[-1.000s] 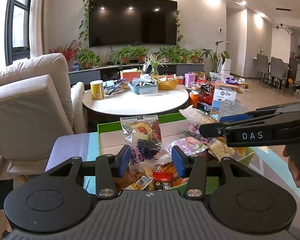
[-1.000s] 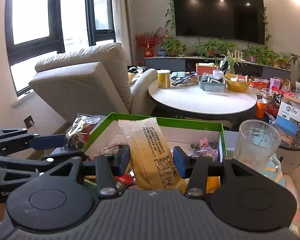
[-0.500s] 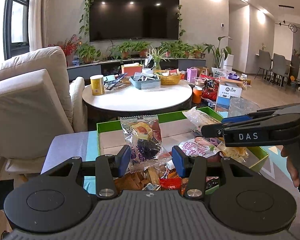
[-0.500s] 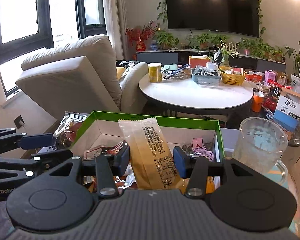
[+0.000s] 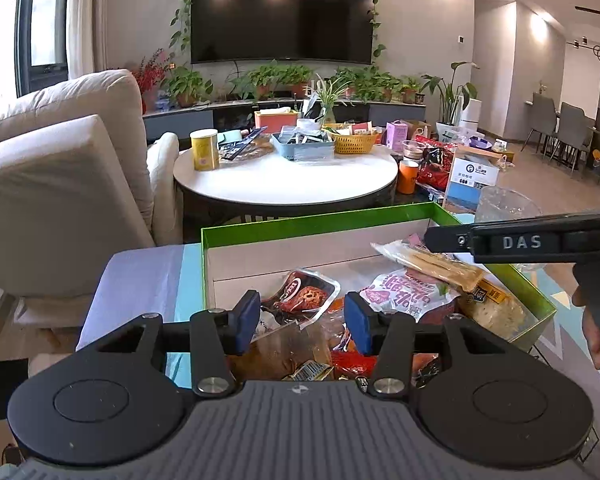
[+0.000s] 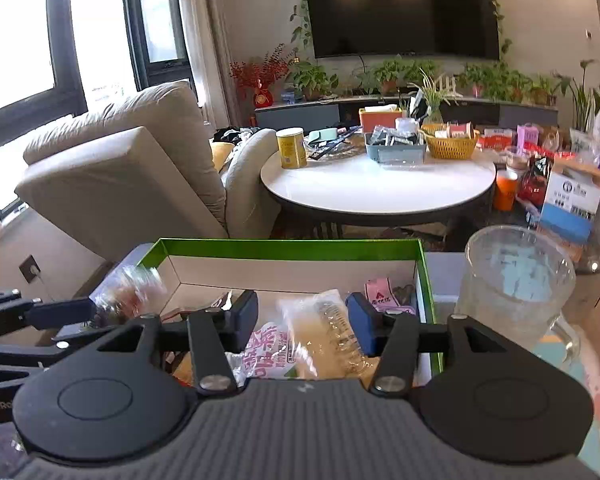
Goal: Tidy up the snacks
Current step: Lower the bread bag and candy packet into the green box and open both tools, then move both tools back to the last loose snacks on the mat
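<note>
A green-rimmed box [image 5: 316, 220] holds several snack packets. My left gripper [image 5: 300, 318] is open over its near left part, above a red-brown packet [image 5: 300, 294] lying in the pile. In the right wrist view a blurred clear packet [image 6: 130, 292] shows by the left gripper's fingers [image 6: 62, 314] at the box's left edge [image 6: 156, 248]. My right gripper [image 6: 302, 322] is open above a tan packet [image 6: 324, 336] and a pink-lettered packet [image 6: 268, 350]. In the left wrist view the tan packet [image 5: 432, 262] lies flat under the right gripper's fingers [image 5: 448, 238].
A glass jug [image 6: 516, 284] stands just right of the box. Behind are a round white table [image 5: 284, 178] with a yellow can [image 5: 205, 149], trays and a basket, a beige armchair [image 5: 60, 184], and boxes and bags on the floor at right [image 5: 472, 172].
Both grippers let go of their packets. The tan packet dropped flat into the box from the right gripper. The clear packet left the left jaws. Both grippers tilted down toward the box.
</note>
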`<state>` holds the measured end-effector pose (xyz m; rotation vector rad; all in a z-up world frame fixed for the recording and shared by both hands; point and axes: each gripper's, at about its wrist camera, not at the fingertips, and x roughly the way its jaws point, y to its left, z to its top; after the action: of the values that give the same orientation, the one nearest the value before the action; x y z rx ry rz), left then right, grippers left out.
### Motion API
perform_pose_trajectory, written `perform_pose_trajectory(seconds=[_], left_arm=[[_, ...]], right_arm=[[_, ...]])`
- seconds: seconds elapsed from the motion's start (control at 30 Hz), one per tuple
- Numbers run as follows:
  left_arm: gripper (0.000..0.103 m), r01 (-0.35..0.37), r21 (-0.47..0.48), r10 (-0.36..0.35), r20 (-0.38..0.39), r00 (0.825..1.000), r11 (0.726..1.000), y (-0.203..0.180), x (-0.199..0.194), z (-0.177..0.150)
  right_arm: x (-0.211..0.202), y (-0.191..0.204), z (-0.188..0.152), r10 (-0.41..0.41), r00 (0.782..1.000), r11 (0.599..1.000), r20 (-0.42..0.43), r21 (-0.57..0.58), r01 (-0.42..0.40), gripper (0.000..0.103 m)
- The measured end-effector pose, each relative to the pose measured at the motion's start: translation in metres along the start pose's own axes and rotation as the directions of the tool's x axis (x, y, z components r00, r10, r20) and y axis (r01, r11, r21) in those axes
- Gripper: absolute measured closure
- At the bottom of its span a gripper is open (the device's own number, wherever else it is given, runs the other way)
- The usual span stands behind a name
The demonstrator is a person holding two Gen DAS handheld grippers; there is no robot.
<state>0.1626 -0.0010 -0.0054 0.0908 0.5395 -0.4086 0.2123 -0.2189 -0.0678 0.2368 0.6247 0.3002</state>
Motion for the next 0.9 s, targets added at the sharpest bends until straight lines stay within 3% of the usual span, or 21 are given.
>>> perform_pose_trajectory(seconds=[0.33, 0.63, 0.9], left_arm=[[0.058, -0.005, -0.012, 0.005, 0.008, 1.0, 1.0, 0.003, -0.01, -0.001], [0.058, -0.126, -0.077, 0.129, 0.034, 0.991, 0.989, 0.039, -0.032, -0.01], [0.058, -0.264, -0.096, 0.26, -0.057, 0.964, 0.96, 0.074, -0.031, -0.046]], right_arm=[[-0.01, 0.003, -0.006, 0.022, 1.0, 1.0, -0.009, 0.009, -0.021, 0.043], [-0.028, 0.01, -0.019, 0.034, 0.999, 0.999, -0.007, -0.029, -0.035, 0.042], [-0.041, 0.013, -0.028, 0.036, 0.999, 0.998, -0.004, -0.052, -0.036, 0.042]])
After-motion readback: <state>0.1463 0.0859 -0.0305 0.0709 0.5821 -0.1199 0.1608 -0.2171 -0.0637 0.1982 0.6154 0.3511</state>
